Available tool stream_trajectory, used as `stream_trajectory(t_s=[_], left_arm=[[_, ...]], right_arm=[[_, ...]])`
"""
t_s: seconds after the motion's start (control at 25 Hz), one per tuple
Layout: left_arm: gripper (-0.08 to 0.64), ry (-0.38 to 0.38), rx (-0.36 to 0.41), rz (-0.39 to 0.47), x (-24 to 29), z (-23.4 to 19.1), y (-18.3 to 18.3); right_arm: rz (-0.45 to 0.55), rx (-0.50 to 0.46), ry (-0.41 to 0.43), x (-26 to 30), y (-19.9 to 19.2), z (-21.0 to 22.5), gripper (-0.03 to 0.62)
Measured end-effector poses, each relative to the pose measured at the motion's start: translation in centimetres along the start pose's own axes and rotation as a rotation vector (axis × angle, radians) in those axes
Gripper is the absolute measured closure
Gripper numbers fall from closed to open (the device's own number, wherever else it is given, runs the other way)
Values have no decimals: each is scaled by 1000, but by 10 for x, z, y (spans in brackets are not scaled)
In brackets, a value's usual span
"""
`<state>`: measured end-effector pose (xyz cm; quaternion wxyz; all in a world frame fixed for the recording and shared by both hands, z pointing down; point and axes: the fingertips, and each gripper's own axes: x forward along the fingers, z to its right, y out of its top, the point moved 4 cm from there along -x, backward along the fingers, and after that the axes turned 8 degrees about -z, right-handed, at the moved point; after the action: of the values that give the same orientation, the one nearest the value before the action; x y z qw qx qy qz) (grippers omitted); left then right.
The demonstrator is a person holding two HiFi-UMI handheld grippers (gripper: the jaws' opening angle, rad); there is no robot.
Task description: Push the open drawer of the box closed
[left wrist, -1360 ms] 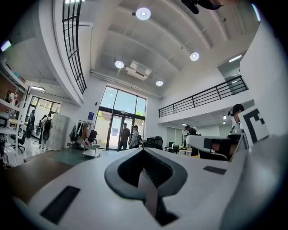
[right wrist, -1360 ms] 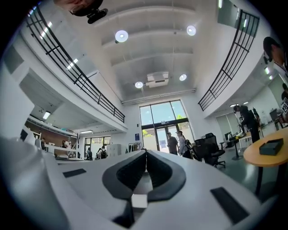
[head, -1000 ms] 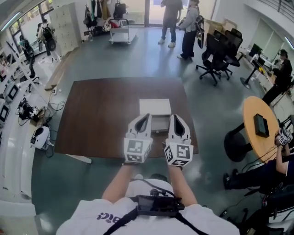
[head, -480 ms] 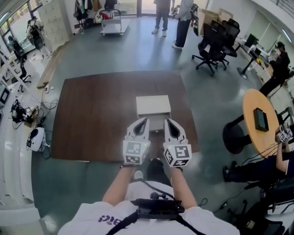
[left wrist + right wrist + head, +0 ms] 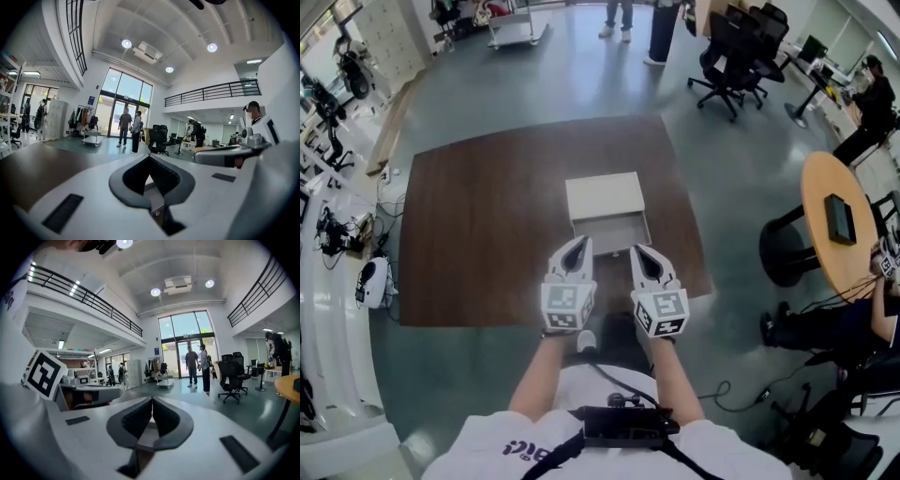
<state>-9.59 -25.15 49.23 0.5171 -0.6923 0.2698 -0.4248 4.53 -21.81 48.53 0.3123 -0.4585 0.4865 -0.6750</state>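
Box (image 5: pixel 603 195) sits mid-counter (image 5: pixel 478 234), its drawer (image 5: pixel 612 233) pulled out toward the person. Left gripper (image 5: pixel 580 241) and right gripper (image 5: pixel 636 250) are side by side just before the drawer front; contact unclear. Both grippers have their jaws pressed together, with nothing between them.

The box (image 5: pixel 604 192) stands on the surface (image 5: pixel 478 234) a little right of its middle, with the drawer (image 5: pixel 612 232) drawn out of it toward the near edge. The left gripper (image 5: pixel 580 241) and the right gripper (image 5: pixel 637 249) sit side by side at the drawer's near end. Off the surface, a round table (image 5: pixel 830 253) stands to the right and office chairs (image 5: pixel 727 42) at the far right.
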Motion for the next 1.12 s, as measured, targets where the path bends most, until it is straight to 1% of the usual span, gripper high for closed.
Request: stream_trajectory(t_s=[0.12, 0.28, 0.32, 0.36, 0.56, 0.8, 1.0, 1.12], left_arm=[[565, 8, -14, -12, 12, 0, -11], [565, 13, -13, -22, 26, 2, -25], [565, 15, -14, -28, 29, 1, -29], [565, 18, -17, -36, 33, 0, -34], [565, 23, -26, -86, 49, -2, -58], [565, 21, -8, -127, 72, 0, -85], [565, 19, -9, -161, 93, 5, -98], [565, 23, -5, -174, 107, 0, -104]], right_arm=[[-71, 28, -12, 5, -25, 13, 598], [-143, 57, -25, 9, -56, 27, 596], [-160, 69, -21, 12, -65, 29, 562], [-178, 83, -15, 14, -73, 31, 547], [-270, 129, -18, 27, -115, 40, 522], [-386, 128, -30, 46, -163, 47, 468], [-472, 159, -18, 64, -200, 55, 463], [-492, 172, -16, 82, -213, 58, 463]])
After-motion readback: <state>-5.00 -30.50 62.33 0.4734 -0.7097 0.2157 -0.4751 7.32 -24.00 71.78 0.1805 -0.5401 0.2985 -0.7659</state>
